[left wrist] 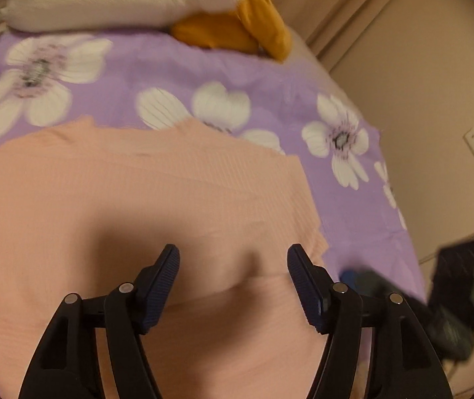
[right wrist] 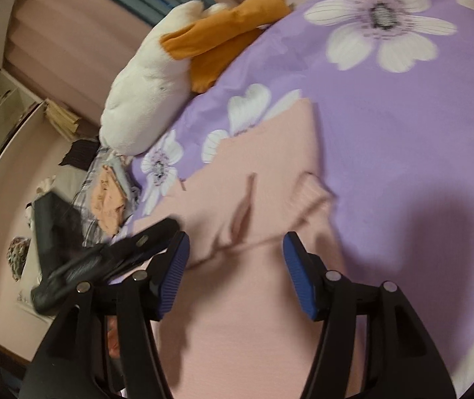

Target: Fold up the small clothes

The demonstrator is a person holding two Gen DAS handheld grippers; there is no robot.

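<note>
A pink ribbed garment [left wrist: 137, 199] lies flat on the purple flowered bed cover [left wrist: 170, 63], with a small fold near its right edge. My left gripper [left wrist: 233, 259] hovers just over it, jaws open, no cloth pinched between the pads. In the right wrist view the same pink garment [right wrist: 253, 299] shows a folded sleeve and a crease in the middle. My right gripper [right wrist: 236, 242] is open above it, pads clear of the cloth. The left gripper's black body [right wrist: 113, 259] appears blurred at the garment's left edge.
A white and orange plush toy [right wrist: 147, 83] lies at the head of the bed cover [right wrist: 386, 133]. A pile of other clothes [right wrist: 110, 199] sits beside the bed's left edge. A beige wardrobe [left wrist: 403, 66] stands beyond the bed's right side.
</note>
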